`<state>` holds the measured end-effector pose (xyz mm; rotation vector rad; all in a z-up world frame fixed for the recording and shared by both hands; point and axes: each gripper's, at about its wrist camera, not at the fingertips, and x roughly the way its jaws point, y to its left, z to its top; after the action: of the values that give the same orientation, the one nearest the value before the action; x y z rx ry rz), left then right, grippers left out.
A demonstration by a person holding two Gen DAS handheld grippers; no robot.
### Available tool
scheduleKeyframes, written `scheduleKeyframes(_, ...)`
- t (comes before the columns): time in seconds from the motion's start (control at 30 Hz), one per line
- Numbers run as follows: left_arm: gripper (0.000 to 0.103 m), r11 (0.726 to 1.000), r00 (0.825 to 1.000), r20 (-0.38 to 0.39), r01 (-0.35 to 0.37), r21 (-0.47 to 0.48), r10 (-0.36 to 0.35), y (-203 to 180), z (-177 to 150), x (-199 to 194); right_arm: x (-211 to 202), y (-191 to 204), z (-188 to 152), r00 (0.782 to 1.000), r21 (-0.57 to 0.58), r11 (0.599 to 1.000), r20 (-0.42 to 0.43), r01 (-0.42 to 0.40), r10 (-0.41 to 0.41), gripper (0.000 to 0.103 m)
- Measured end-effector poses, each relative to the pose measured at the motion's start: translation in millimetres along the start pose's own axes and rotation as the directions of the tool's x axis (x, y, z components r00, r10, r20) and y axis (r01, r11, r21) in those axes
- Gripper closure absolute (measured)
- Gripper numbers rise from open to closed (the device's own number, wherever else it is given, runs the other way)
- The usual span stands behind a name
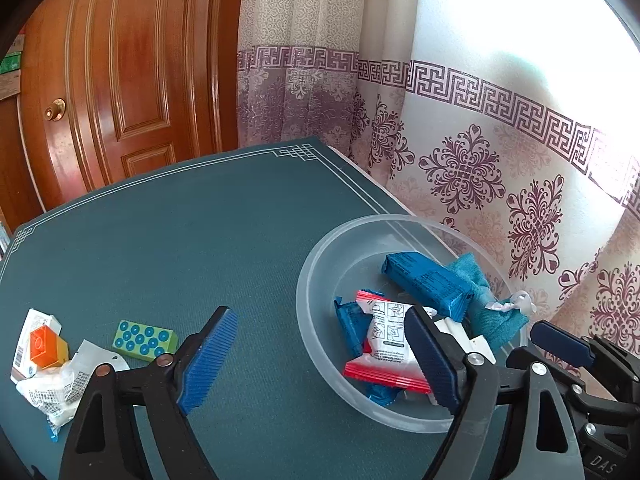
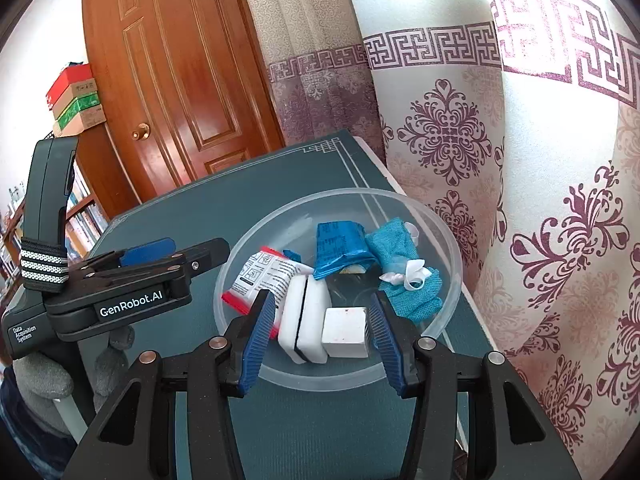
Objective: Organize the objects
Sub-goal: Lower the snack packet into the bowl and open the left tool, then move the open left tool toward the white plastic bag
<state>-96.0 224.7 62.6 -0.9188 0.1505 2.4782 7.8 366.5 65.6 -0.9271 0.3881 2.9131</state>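
Observation:
A clear plastic bowl (image 1: 320, 264) (image 2: 448, 232) stands on the green table mat near the curtain. It holds a blue packet (image 1: 424, 280) (image 2: 340, 246), a white and red packet (image 1: 384, 340) (image 2: 264, 274), a blue cloth (image 1: 488, 304) (image 2: 400, 268), a white block with a black seam (image 2: 304, 320) and a white cube (image 2: 346, 332). My left gripper (image 1: 320, 356) is open and empty over the bowl's left rim. My right gripper (image 2: 324, 340) is open and empty over the bowl's near side. A green dotted block (image 1: 144, 340), an orange block (image 1: 46, 346) and crumpled white wrappers (image 1: 56, 388) lie at the left.
The table mat (image 1: 192, 240) ends at a patterned curtain (image 1: 500, 160) on the right. A wooden door (image 1: 120, 80) stands behind the table. Stacked boxes (image 2: 76, 96) and a bookshelf are at the far left. The left gripper's body (image 2: 132, 280) shows in the right wrist view.

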Motion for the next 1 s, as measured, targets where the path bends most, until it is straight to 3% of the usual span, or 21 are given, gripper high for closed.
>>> scheduleKeyframes(0.47,0.010,0.992,0.993,0.016,-0.115,-0.045,0.116,72.6,-19.1,-27.4,0.8,52.5,-4.4,0.997,-0.074,0.995,-0.033,-0.066,0.063,0.049)
scheduleKeyframes(1.0,0.008,0.958,0.963,-0.037,-0.270,-0.098,0.268,171.1,-62.1,-43.3,21.2,114.6,-25.6,0.981,-0.140,0.977,-0.127,-0.162,0.145,0.047)
